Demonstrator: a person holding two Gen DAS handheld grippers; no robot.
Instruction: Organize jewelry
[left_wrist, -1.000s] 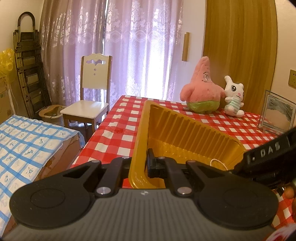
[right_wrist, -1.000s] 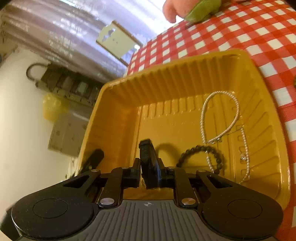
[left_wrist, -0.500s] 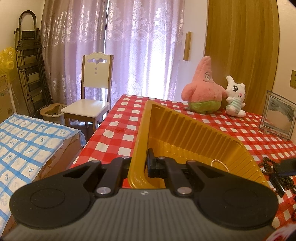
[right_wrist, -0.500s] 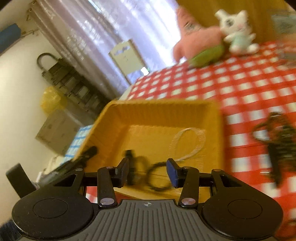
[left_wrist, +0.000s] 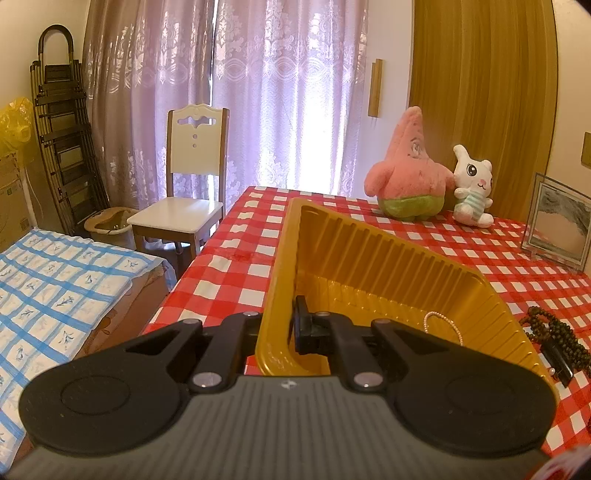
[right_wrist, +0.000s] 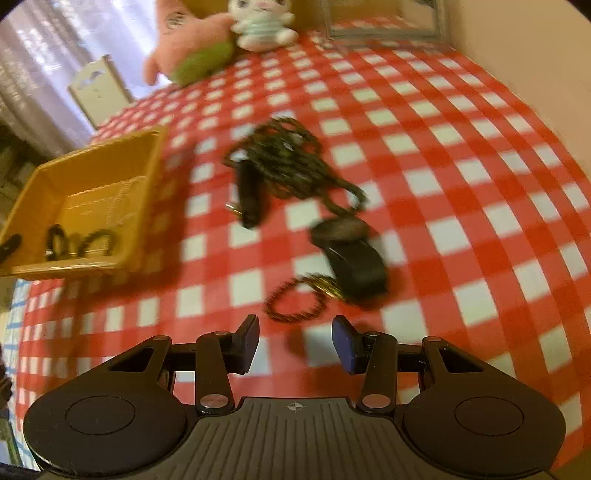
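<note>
My left gripper (left_wrist: 284, 328) is shut on the near rim of the yellow tray (left_wrist: 369, 254), one finger inside the wall and one outside. A pearl chain (left_wrist: 441, 325) lies in the tray. In the right wrist view the tray (right_wrist: 33, 206) sits at the left with a black bead bracelet (right_wrist: 98, 242) inside. My right gripper (right_wrist: 295, 338) is open and empty above the checked cloth, just short of a small brown bead bracelet (right_wrist: 295, 304). Beyond it lie a black watch (right_wrist: 351, 258), a dark bead necklace (right_wrist: 291, 155) and a black clip (right_wrist: 249, 199). The right view is blurred.
A pink star plush (left_wrist: 410, 173) and a white rabbit plush (left_wrist: 472, 184) stand at the table's back, with a framed picture (left_wrist: 557, 221) at the right. A white chair (left_wrist: 188, 199) and a blue-checked bed (left_wrist: 55, 288) are off the table's left edge.
My right gripper has opened, left the tray and swung right over the loose jewelry on the cloth. The black bracelet stays in the tray. My left gripper has not moved.
</note>
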